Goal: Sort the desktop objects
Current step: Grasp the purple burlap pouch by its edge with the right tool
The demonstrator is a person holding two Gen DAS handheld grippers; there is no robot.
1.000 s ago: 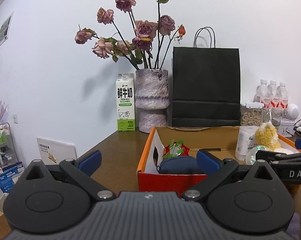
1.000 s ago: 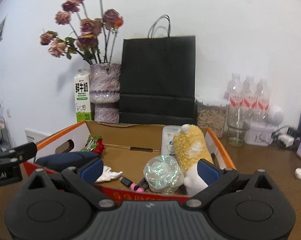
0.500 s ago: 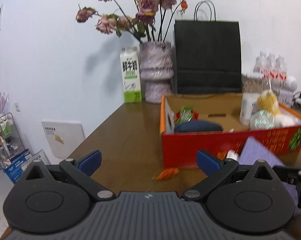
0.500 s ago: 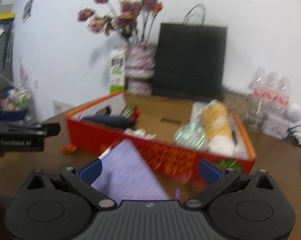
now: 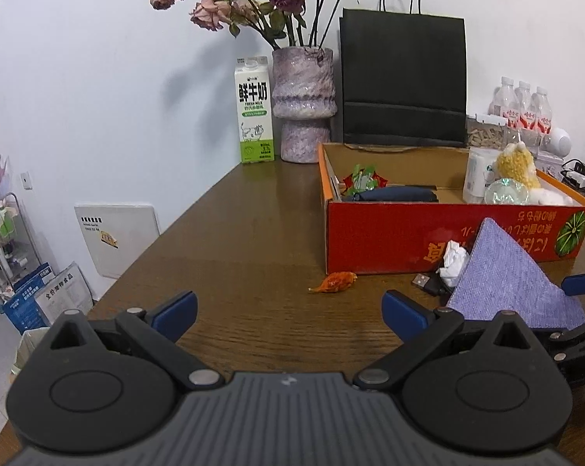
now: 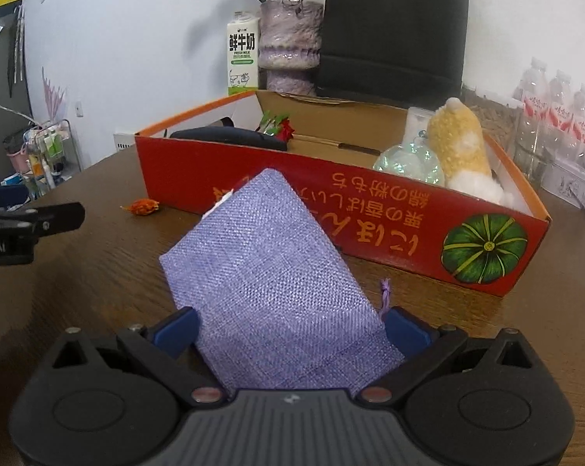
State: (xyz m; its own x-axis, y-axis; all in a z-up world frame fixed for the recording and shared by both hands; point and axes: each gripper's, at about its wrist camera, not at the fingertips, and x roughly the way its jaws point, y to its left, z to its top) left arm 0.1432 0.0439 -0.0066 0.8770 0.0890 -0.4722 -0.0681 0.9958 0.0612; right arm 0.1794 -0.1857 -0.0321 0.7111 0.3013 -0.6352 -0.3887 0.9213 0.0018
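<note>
A purple fabric pouch lies on the brown table in front of the red cardboard box. My right gripper is open, its blue fingers either side of the pouch's near end. The pouch also shows in the left wrist view. My left gripper is open and empty above bare table, left of the pouch. The box holds a yellow plush toy, a shiny ball, a dark blue case and a red flower.
An orange dried petal, crumpled white paper and a USB cable lie before the box. Behind stand a milk carton, a vase of dried roses, a black paper bag and water bottles.
Both grippers have pulled back and down from above the box to the table in front of it. The right gripper's fingers now straddle the purple pouch.
</note>
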